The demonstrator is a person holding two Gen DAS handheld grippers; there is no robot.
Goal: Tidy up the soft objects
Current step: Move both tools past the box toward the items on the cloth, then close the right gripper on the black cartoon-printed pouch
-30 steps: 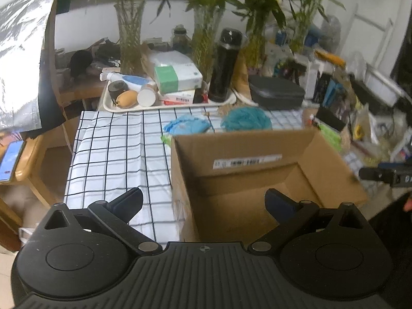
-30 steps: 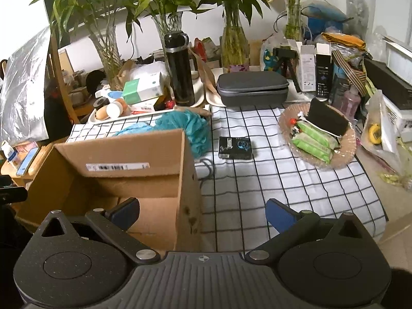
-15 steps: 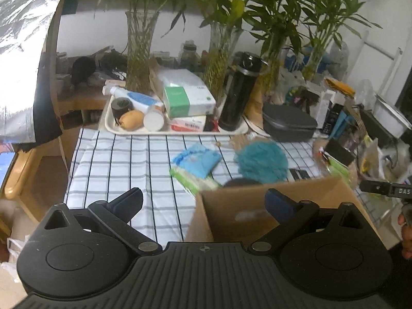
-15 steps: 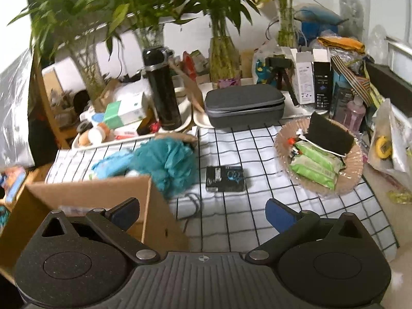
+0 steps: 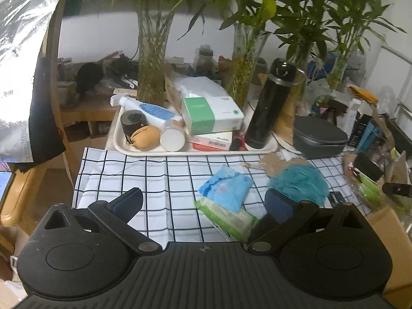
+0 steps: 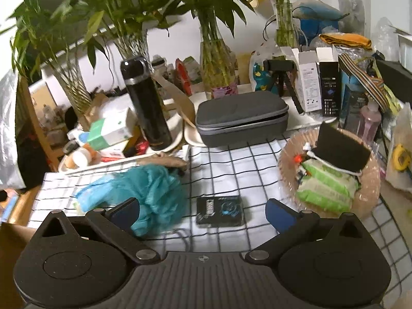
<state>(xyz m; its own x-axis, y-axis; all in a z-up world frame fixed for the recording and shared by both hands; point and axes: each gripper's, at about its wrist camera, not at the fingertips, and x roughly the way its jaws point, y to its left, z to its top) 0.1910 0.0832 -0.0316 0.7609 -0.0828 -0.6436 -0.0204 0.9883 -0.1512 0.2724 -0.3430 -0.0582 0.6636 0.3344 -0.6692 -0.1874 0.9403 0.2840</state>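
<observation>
A teal mesh bath puff (image 6: 154,195) lies on the checked tablecloth (image 6: 231,159), also visible in the left wrist view as the puff (image 5: 298,182). Beside it lie a light blue soft pack (image 5: 226,188) and a green wet-wipe pack (image 5: 226,219). My left gripper (image 5: 203,202) hovers open above those two packs, nothing between its fingers. My right gripper (image 6: 203,208) is open too, above a small black packet (image 6: 219,211), with the puff by its left finger. A cardboard box corner (image 5: 394,244) shows at the lower right of the left wrist view.
A white tray (image 5: 123,146) at the back holds bottles, a green tissue box (image 5: 211,116) and a black flask (image 5: 273,108). A grey zip case (image 6: 242,118) sits behind the cloth. A woven dish (image 6: 370,190) with green wipe packs and a black sponge is at right. Glass vases with bamboo line the back.
Both grippers moved forward and up past the cardboard box, which has dropped out of the middle of both views. The soft items on the cloth are now closer. Both stayed open.
</observation>
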